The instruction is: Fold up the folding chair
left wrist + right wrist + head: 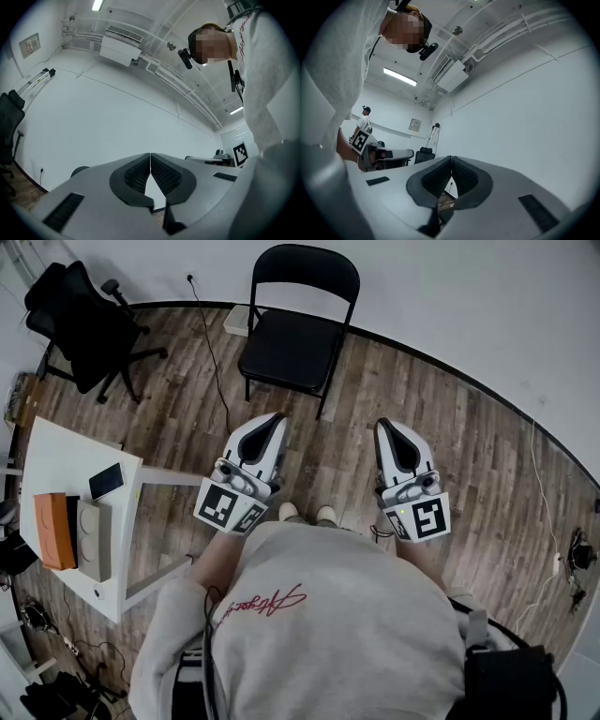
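Observation:
A black folding chair (298,322) stands unfolded against the white wall, straight ahead in the head view. My left gripper (273,422) is held at waist height, well short of the chair, its jaws shut with nothing between them. My right gripper (387,427) hangs level beside it, also shut and empty. In the left gripper view the left gripper (150,155) points slightly upward at the bare wall. In the right gripper view, through the gap below the shut tips of the right gripper (451,159), a sliver of the chair (447,203) shows.
A white table (42,470) stands at the left with an orange box (52,531), a grey box (94,540) and a phone (106,481) on it. A black office chair (84,324) sits at the far left. A cable (211,343) runs across the wooden floor.

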